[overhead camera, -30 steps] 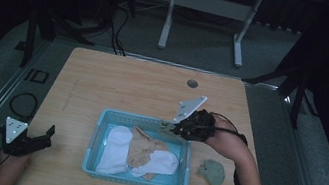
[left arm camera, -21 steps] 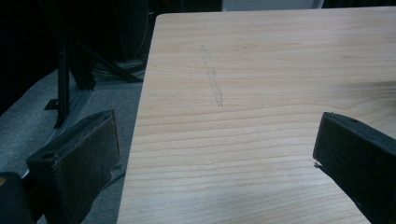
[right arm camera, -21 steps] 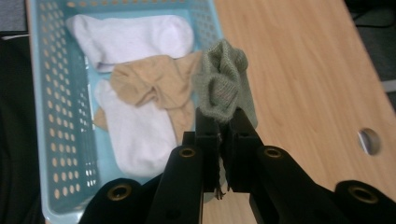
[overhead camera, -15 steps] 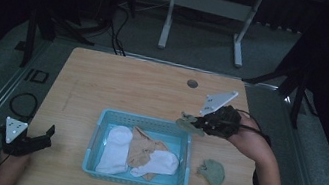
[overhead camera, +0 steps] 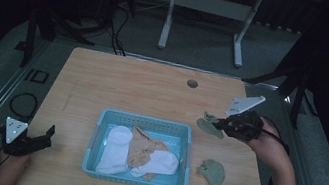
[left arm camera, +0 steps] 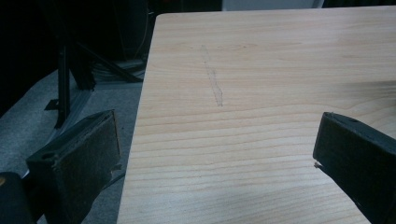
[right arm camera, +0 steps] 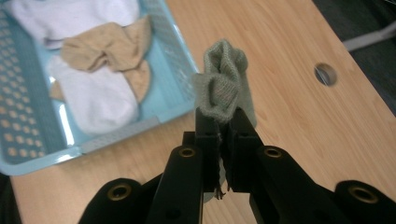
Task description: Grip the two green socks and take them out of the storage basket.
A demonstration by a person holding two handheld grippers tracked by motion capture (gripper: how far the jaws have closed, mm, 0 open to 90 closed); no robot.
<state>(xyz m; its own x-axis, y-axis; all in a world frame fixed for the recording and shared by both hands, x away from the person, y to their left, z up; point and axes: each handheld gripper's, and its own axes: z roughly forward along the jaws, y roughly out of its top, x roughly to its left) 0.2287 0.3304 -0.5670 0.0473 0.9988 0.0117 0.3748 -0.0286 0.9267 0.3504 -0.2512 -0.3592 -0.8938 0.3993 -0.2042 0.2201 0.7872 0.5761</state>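
Observation:
My right gripper is shut on a grey-green sock, holding it above the table to the right of the blue basket. The sock bunches up past the jaw tips. A second grey-green sock lies on the table right of the basket's near corner. Inside the basket lie white socks and tan socks. My left gripper rests open at the table's near left corner, nothing between its jaws.
The wooden table has a round cable hole near its far edge. A faint pencil line marks the wood ahead of the left gripper. Dark floor, cables and a desk frame lie beyond.
My right gripper has carried the grey-green sock from above the basket's right side out to the right, past the basket's edge. The left gripper has stayed put.

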